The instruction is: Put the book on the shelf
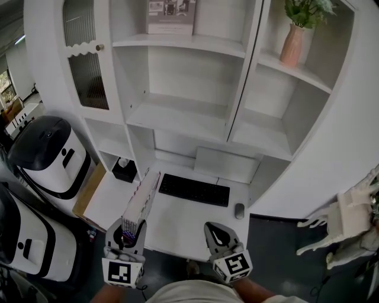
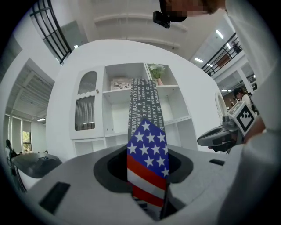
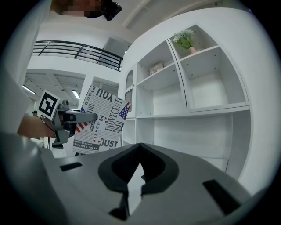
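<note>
My left gripper (image 1: 132, 229) is shut on the book (image 1: 143, 197) low at the left of the head view, above the desk's front edge. The book stands on edge, pointing towards the white shelf unit (image 1: 177, 116). In the left gripper view its star-and-stripe spine (image 2: 147, 149) fills the gap between the jaws, with the shelf unit (image 2: 116, 110) straight behind it. My right gripper (image 1: 218, 232) is shut and empty, beside the left one. The right gripper view shows its tips (image 3: 139, 146) touching, and the printed book cover (image 3: 102, 118) off to the left.
A black keyboard (image 1: 194, 189) and a mouse (image 1: 239, 210) lie on the white desk (image 1: 177, 222). A boxed item (image 1: 171, 16) stands on the top shelf, a potted plant (image 1: 292, 42) in the right bay. Black-and-white machines (image 1: 50, 155) crowd the left; a white chair (image 1: 346, 220) stands at the right.
</note>
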{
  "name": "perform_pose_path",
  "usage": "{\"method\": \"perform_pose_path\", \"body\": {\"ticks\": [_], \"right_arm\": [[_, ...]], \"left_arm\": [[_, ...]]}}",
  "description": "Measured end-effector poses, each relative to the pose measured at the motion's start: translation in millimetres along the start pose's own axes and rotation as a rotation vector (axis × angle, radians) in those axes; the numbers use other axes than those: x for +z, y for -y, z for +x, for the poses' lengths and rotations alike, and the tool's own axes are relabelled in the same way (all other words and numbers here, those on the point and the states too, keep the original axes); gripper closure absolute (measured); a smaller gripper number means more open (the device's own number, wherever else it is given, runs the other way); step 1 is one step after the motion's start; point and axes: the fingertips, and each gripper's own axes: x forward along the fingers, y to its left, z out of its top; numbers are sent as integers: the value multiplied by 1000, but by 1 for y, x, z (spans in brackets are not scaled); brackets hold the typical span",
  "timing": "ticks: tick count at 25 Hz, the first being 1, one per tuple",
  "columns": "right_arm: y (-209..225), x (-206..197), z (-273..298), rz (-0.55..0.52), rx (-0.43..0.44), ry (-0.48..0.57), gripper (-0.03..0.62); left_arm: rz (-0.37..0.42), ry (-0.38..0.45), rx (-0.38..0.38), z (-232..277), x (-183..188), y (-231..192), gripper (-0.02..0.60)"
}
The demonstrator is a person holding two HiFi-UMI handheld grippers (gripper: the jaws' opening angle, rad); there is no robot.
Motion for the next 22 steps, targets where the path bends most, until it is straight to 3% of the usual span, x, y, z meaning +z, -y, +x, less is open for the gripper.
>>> {"method": "perform_pose_path", "body": {"ticks": [8,14,22], "right_arm": [[24,-5,6,23,-28,-14,590],[34,-8,8,30,-32,-16,590],[45,-11,8,31,-35,-24,591]], "left_arm": [[173,45,-17,43,37,-10,428],[367,95,-49,68,63,-15,428],[586,96,-86,96,84,-18,429]]}}
